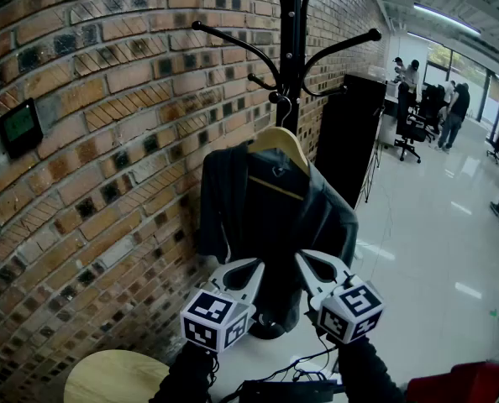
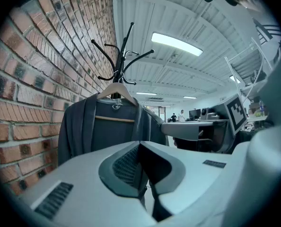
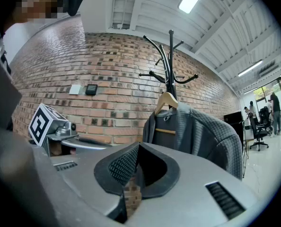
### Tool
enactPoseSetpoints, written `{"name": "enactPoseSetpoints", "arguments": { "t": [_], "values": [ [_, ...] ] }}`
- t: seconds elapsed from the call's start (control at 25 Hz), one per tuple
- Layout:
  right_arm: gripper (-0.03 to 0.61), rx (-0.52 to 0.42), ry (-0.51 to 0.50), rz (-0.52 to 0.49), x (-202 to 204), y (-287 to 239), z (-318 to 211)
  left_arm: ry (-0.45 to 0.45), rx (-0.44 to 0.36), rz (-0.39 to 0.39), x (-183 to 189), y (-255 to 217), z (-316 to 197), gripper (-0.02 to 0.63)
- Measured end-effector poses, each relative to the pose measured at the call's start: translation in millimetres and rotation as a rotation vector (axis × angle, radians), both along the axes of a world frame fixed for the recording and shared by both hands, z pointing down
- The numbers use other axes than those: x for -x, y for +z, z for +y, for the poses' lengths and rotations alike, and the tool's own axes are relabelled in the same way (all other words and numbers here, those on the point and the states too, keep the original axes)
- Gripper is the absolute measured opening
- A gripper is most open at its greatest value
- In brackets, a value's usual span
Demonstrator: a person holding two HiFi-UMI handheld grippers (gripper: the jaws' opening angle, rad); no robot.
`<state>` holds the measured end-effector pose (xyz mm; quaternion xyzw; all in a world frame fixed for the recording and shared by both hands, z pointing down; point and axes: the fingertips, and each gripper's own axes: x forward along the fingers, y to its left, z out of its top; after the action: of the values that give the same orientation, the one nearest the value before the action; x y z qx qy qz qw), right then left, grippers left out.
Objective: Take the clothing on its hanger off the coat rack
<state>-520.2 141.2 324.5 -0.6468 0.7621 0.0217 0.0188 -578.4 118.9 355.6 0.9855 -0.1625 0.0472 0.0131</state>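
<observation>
Both my sets of fingers are closed with nothing in them. The left gripper (image 1: 251, 267) and right gripper (image 1: 304, 259) sit side by side at lower centre of the head view. The jacket (image 1: 266, 217) hangs on its hanger (image 1: 279, 141) straight ahead and above them. The hook is over a low peg of the rack (image 1: 292, 23). The hanger runs across the frame, and I judge the right gripper slightly nearer.
</observation>
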Motion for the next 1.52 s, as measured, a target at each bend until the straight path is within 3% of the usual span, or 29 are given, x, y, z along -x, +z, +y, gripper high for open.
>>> {"name": "enactPoseSetpoints", "arguments": {
  "t": [0.24, 0.68, 0.96, 1.24, 1.28, 1.4, 1.52],
  "values": [
    [-0.006, 0.036, 0.116, 0.118, -23.7, -17.9, -16.0, 0.004, -0.031, -0.023, -8.5, -13.0, -5.0, -0.014],
    [0.234, 0.081, 0.344, 0.380, -86.6, -83.7, -54.1, 0.058, -0.091, -0.013, -35.1, -42.1, 0.4, -0.014],
    [0.236, 0.231, 0.379, 0.455, -104.6, -80.0, -92.9, 0.063, -0.073, -0.012, -37.4, -41.6, 0.8, -0.014],
    [0.235, 0.294, 0.457, 0.536, -120.8, -70.4, -116.7, 0.044, -0.060, -0.020, -30.7, -35.0, -7.5, -0.014],
    [0.225, 0.294, 0.471, 0.556, -122.9, -69.4, -118.7, 0.042, -0.058, -0.019, -29.8, -34.2, -8.9, -0.014],
    [0.112, 0.287, 0.493, 0.625, -125.4, -67.2, -121.3, 0.037, -0.053, -0.021, -26.4, -31.6, -12.8, -0.014],
    [0.084, 0.275, 0.475, 0.636, -123.4, -64.9, -123.3, 0.029, -0.047, -0.026, -22.4, -28.1, -17.3, -0.014]
  ]
}}
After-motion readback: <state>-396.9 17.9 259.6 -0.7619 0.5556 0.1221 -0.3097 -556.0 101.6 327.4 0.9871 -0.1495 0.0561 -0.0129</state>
